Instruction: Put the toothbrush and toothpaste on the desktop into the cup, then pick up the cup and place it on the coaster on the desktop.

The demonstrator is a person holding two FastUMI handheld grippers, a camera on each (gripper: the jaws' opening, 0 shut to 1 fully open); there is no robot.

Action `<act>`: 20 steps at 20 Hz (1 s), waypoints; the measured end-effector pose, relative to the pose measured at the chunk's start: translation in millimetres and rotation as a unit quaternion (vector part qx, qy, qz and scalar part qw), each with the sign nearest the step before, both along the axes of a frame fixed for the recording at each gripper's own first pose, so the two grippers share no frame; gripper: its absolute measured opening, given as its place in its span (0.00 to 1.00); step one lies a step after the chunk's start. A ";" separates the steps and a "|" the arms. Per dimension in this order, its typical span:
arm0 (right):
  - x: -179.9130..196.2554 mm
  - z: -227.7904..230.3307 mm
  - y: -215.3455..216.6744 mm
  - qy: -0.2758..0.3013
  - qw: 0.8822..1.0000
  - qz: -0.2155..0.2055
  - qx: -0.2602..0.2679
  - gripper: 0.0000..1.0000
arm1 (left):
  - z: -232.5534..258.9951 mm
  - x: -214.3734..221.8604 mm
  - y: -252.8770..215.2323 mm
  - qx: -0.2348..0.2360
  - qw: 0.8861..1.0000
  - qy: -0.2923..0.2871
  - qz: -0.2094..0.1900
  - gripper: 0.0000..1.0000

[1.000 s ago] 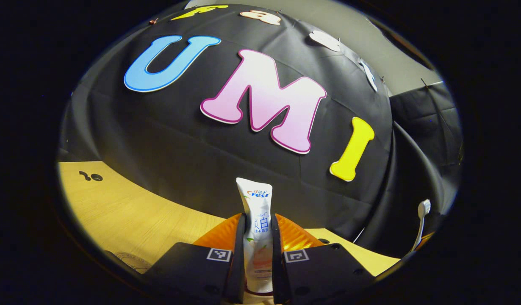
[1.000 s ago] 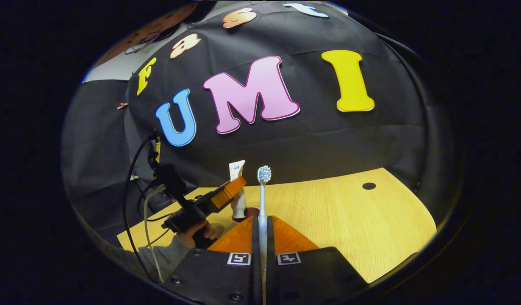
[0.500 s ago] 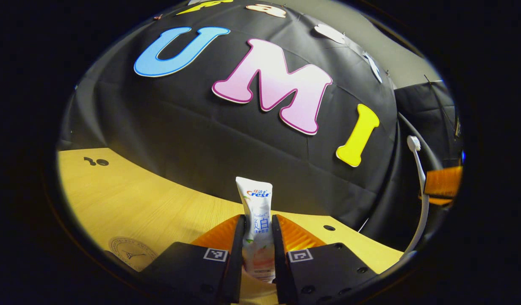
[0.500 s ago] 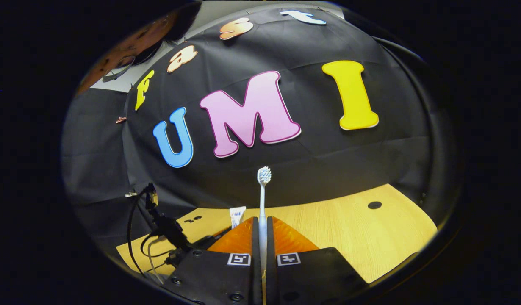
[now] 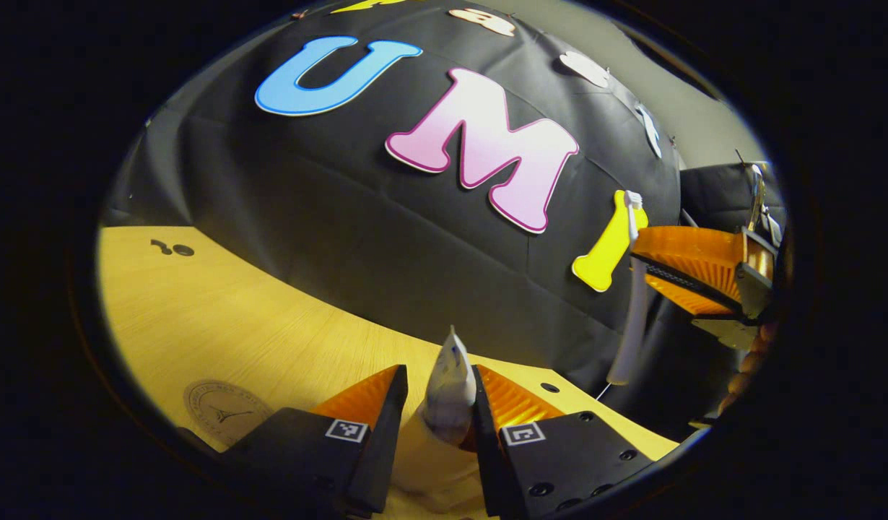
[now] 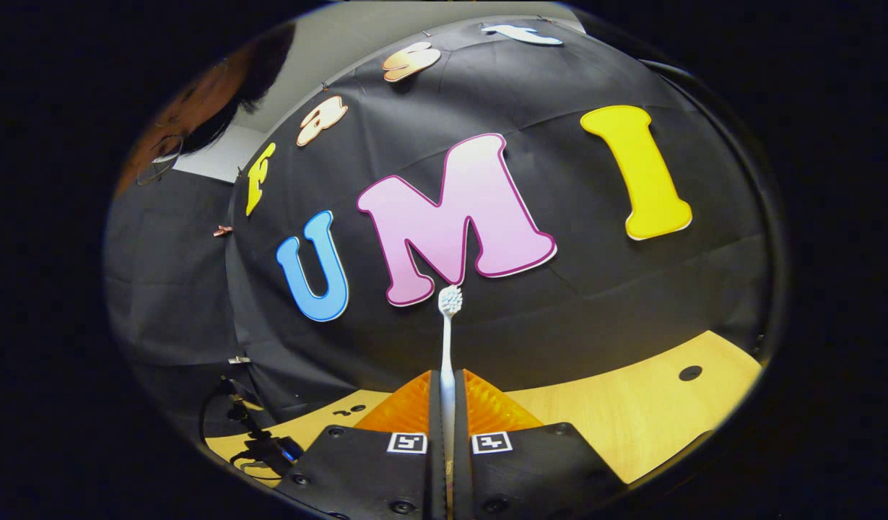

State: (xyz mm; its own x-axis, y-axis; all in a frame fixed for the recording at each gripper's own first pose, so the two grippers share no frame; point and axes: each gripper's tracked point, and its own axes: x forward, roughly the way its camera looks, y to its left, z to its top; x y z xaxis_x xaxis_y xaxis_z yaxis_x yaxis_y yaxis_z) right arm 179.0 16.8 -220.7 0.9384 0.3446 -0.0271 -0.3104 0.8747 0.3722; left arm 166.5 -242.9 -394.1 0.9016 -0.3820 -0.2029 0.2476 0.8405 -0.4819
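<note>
In the left gripper view we saw the left gripper [image 5: 433, 419] with its fingers spread, the toothpaste [image 5: 447, 393] standing between them, leaning on the right finger with a gap to the left one, above a pale rim we could not identify. The coaster [image 5: 220, 417] lay on the surface [image 5: 271, 332] near its front left edge, and the right gripper [image 5: 693, 271] hung well off to the right with the toothbrush [image 5: 635, 289]. In the right gripper view we saw the right gripper [image 6: 447, 433] with its fingers pinching the toothbrush [image 6: 447, 347] upright, bristles up, above the surface [image 6: 632, 404].
</note>
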 end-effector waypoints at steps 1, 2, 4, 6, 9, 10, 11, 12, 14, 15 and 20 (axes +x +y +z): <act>4.7 -5.6 6.1 0.000 1.000 0.004 -0.004 0.08 | 0.6 -4.4 4.1 -0.006 1.000 0.004 0.003 0.55; 6.9 -13.5 12.6 0.001 1.000 0.009 -0.010 0.07 | 2.5 -8.3 8.0 -0.010 1.000 0.006 0.007 0.56; 10.4 -31.1 23.3 0.006 1.000 0.017 -0.024 0.07 | 8.0 -16.6 11.4 -0.014 1.000 0.005 0.009 0.57; 13.8 -49.8 31.8 0.015 0.999 0.026 -0.037 0.07 | 11.2 -25.6 14.5 -0.010 1.000 0.007 0.004 0.57; 17.4 -76.3 39.7 0.030 0.998 0.033 -0.051 0.07 | 15.3 -46.7 23.8 0.009 1.000 0.012 -0.005 0.59; 18.5 -83.6 42.5 0.035 0.997 0.036 -0.055 0.07 | 18.9 -55.1 28.9 0.018 1.000 0.012 -0.006 0.61; 19.2 -90.7 44.9 0.039 0.997 0.038 -0.063 0.08 | 20.2 -64.0 33.7 0.029 0.999 0.013 -0.007 0.63; 17.9 -100.1 47.2 0.043 0.996 0.040 -0.073 0.07 | 21.7 -72.9 39.8 0.044 0.999 0.017 -0.005 0.66; 17.5 -114.4 51.4 0.053 0.994 0.045 -0.087 0.08 | 21.0 -90.9 51.8 0.071 0.997 0.028 -0.004 0.73; 16.0 -119.6 53.8 0.057 0.993 0.049 -0.089 0.08 | 19.5 -100.3 56.9 0.082 0.996 0.037 -0.005 0.74; 6.0 -149.5 54.0 0.082 0.988 0.049 -0.120 0.10 | 14.7 -142.1 81.8 0.089 0.992 0.085 -0.003 0.77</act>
